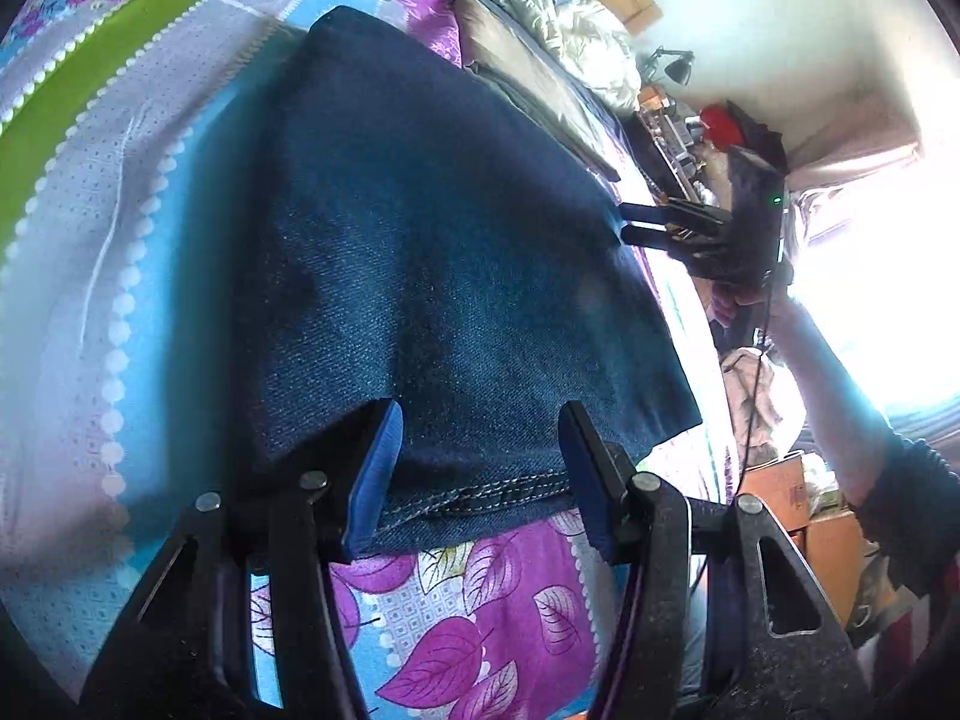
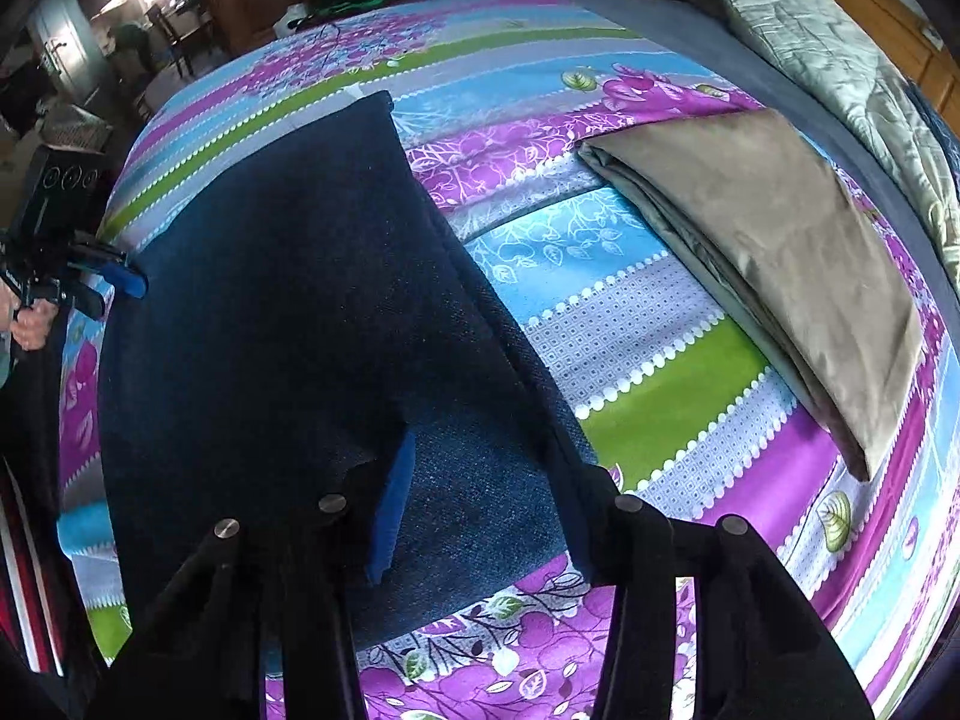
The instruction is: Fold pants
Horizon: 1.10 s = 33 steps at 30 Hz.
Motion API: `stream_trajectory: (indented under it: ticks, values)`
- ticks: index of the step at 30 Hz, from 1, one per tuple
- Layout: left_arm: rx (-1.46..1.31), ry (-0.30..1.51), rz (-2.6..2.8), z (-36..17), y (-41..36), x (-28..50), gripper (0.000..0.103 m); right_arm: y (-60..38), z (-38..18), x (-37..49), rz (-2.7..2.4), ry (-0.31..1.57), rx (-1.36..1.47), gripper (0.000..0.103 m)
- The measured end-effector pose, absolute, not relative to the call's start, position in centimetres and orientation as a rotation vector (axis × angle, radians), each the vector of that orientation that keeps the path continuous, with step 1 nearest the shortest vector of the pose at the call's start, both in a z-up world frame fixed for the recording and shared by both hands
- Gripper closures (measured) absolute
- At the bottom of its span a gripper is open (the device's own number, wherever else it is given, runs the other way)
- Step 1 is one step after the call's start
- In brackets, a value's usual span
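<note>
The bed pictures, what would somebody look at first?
First the big dark blue jeans lying in the middle of the bright purple, blue and green flowery bedsheet. The left gripper and right gripper sit open at two of their edges. Farther back on the sheet lies a folded tan cloth.

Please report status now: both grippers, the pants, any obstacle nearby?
Left gripper open, astride jeans hem. Right gripper open at opposite edge. Jeans folded on bedspread. Folded tan cloth beside, not touching.
</note>
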State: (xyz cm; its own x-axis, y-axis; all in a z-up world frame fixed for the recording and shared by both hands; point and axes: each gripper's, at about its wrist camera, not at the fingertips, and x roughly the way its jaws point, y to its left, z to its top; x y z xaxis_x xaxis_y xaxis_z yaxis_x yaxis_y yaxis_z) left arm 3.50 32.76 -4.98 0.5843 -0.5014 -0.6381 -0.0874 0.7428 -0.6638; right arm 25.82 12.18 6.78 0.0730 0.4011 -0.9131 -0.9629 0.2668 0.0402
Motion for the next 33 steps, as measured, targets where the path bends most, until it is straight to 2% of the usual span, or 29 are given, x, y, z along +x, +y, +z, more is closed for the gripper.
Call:
stream_trajectory:
  ticks: [7, 9, 20, 23, 24, 29, 31, 33]
  values:
    - [-0.708, 0.938, -0.291, -4.8, 32.4, 3.5, 0.048, 13.3, 6.0, 26.9, 1.248, 1.067, -0.810, 0.059]
    - [-0.713, 0.937, -0.296, -4.8, 32.4, 3.5, 0.048, 13.6, 6.0, 27.3, 1.262, 1.083, -0.837, 0.065]
    - [-0.719, 0.913, -0.331, -5.2, 32.7, 3.1, 0.048, 14.8, 5.2, 28.9, 1.353, 1.182, -0.901, 0.067]
    - [-0.729, 0.907, -0.339, -5.3, 32.9, 3.0, 0.048, 14.7, 5.5, 28.7, 1.349, 1.179, -0.910, 0.085]
    - [-0.731, 0.905, -0.342, -5.4, 32.9, 2.9, 0.048, 14.7, 5.7, 28.4, 1.335, 1.154, -0.919, 0.088]
    - [-0.735, 0.897, -0.348, -5.5, 33.0, 2.7, 0.048, 14.7, 7.1, 24.5, 1.243, 0.915, -1.072, 0.095]
    - [-0.735, 0.897, -0.349, -5.5, 33.0, 2.7, 0.048, 14.3, 7.7, 25.8, 1.207, 0.893, -1.003, 0.097]
    - [-0.725, 0.896, -0.350, -5.4, 33.0, 2.7, 0.048, 13.9, 6.7, 28.0, 1.137, 0.946, -0.887, 0.098]
